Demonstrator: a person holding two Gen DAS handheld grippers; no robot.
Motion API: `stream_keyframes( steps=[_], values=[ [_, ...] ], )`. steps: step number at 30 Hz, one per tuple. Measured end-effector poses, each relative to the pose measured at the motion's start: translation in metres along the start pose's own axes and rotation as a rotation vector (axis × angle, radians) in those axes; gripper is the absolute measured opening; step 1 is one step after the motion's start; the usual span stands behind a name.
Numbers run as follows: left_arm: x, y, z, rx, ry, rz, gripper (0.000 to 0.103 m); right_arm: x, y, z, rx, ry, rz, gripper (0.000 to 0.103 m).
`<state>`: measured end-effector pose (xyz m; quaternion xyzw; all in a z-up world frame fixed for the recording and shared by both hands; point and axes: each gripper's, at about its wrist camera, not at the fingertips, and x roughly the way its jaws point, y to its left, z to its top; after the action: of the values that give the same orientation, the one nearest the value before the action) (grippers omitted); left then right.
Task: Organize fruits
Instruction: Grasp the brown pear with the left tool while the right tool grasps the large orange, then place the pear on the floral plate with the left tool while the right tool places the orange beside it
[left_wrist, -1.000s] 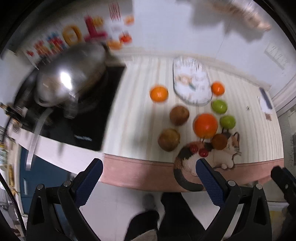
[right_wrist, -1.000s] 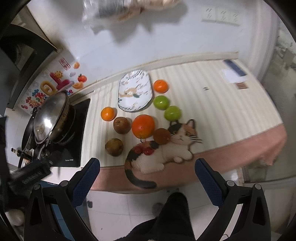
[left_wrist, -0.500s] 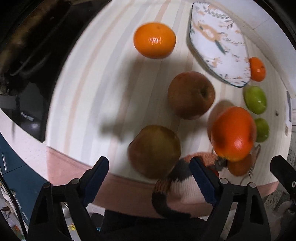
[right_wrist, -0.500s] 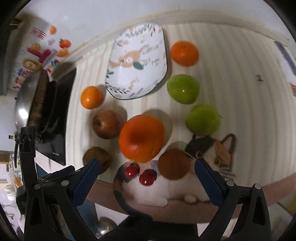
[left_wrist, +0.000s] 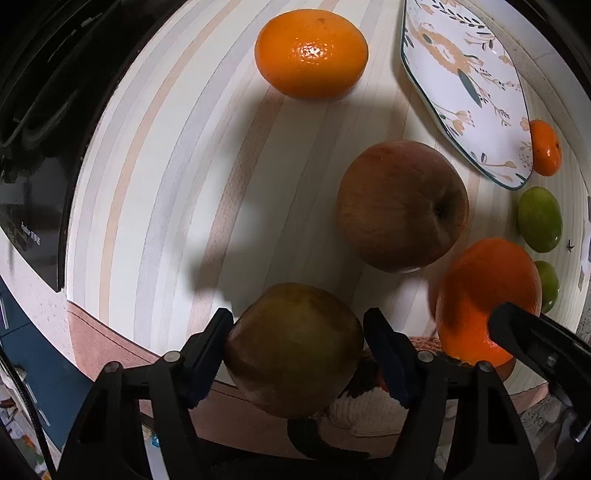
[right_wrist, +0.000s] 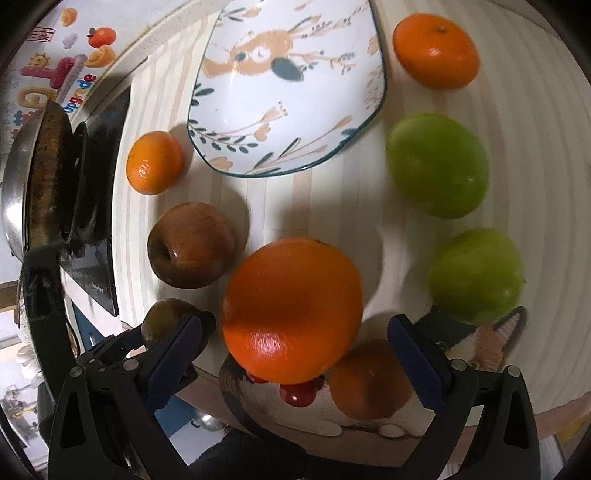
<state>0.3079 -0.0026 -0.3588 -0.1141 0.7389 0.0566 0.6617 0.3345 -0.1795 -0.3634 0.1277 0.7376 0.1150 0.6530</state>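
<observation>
Spanning the left view: striped worktop (left_wrist: 155, 206), black hob (left_wrist: 33, 147) at its left; left gripper (left_wrist: 297, 341) jaws clamped on brownish apple (left_wrist: 291, 347) at the worktop's near edge; right view: right gripper (right_wrist: 295, 343) jaws apart around large orange (right_wrist: 291, 306); oval plate (right_wrist: 288, 85) lengthwise toward the wall.

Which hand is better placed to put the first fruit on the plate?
Left. Its tongs already sit on both sides of the brownish apple, seemingly touching it. The right tongs are open, with the big orange between them but not touched. The plate holds no fruit.
</observation>
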Motion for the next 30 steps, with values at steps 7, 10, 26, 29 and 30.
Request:
stream_keyframes(
  steps=[7, 10, 26, 29, 30],
  values=[
    [-0.002, -0.01, -0.006, 0.05, -0.035, 0.033, 0.066, 0.018, 0.008, 0.003, -0.011, 0.043, -0.026, 0.087],
    [-0.004, -0.019, -0.013, 0.074, -0.051, 0.055, 0.066, 0.02, 0.012, 0.002, -0.011, 0.041, -0.027, 0.083],
    [-0.094, -0.005, -0.008, 0.065, -0.153, -0.041, 0.066, -0.022, 0.005, -0.009, -0.004, -0.039, 0.012, 0.082],
    [-0.125, -0.009, 0.01, 0.071, -0.187, -0.097, 0.066, -0.051, 0.001, 0.002, 0.018, -0.086, 0.058, 0.082],
    [-0.132, -0.005, 0.022, 0.076, -0.196, -0.113, 0.066, -0.06, -0.001, 0.008, 0.021, -0.103, 0.069, 0.082]
  ],
)
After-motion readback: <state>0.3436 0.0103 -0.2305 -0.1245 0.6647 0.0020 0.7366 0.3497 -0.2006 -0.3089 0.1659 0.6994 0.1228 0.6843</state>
